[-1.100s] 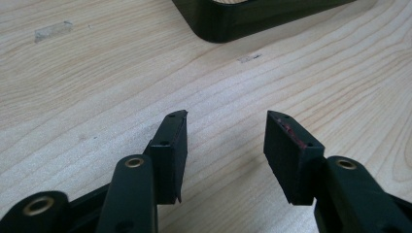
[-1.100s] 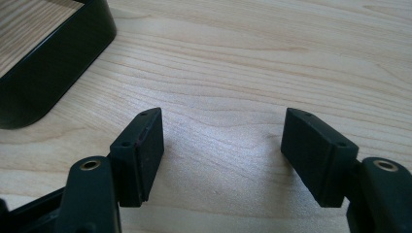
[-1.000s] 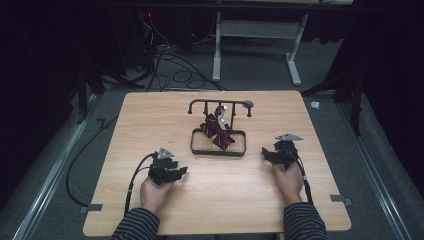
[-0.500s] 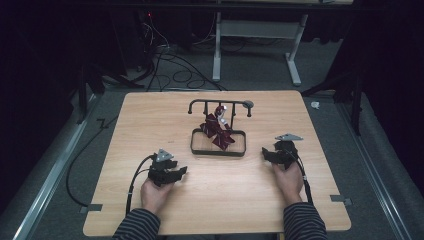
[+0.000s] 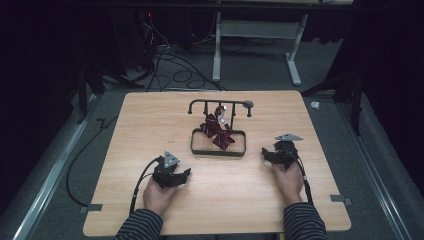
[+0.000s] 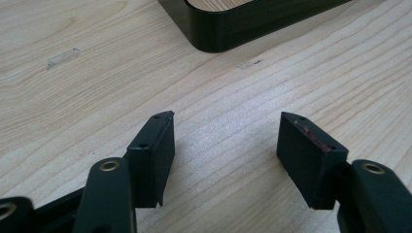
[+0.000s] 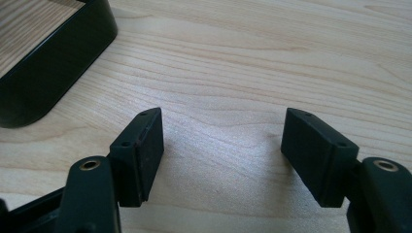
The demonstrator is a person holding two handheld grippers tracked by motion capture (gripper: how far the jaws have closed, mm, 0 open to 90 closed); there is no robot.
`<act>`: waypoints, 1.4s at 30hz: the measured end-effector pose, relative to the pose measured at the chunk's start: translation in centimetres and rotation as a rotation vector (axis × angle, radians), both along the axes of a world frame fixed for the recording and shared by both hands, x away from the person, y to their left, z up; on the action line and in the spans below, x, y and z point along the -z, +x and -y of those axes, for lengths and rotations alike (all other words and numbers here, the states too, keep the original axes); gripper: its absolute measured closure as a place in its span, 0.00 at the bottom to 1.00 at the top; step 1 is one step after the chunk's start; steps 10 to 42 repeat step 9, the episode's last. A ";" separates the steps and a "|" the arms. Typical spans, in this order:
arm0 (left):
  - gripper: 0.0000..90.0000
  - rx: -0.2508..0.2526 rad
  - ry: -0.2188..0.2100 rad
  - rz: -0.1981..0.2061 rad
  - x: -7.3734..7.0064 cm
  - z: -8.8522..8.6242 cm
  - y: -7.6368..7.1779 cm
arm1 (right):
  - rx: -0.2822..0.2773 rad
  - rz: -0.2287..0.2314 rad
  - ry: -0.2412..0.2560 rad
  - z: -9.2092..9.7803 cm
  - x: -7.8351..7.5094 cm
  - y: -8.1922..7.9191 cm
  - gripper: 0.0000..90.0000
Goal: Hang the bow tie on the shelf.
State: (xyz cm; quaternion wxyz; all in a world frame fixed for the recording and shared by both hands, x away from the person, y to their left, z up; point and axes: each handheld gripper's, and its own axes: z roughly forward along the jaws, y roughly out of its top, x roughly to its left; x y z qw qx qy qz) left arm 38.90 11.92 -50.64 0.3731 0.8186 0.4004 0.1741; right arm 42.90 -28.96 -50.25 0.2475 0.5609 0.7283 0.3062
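Observation:
A black tray with a rail stand sits at the middle of the wooden table. Dark red crumpled pieces hang from the rail and rest in the tray. My left gripper lies on the table at the front left, open and holding nothing; the tray's corner lies just ahead of it. At the right of the tray my right gripper rests on the wood, open and holding nothing, with the tray's corner to its left.
Cables trail off the table's left side onto the grey floor. A white table frame stands behind the table. Small tape marks sit near the front corners. Bare wood lies between the two grippers.

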 end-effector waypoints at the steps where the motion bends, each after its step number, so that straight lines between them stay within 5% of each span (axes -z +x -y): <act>1: 0.43 -0.002 0.000 -0.001 0.0 0.0 0.0 | 0.000 0.000 0.000 0.0 0.0 0.0 0.37; 42: 0.42 -0.004 0.001 -0.001 0.0 0.1 0.0 | -0.003 0.001 -0.001 0.0 0.0 0.0 0.37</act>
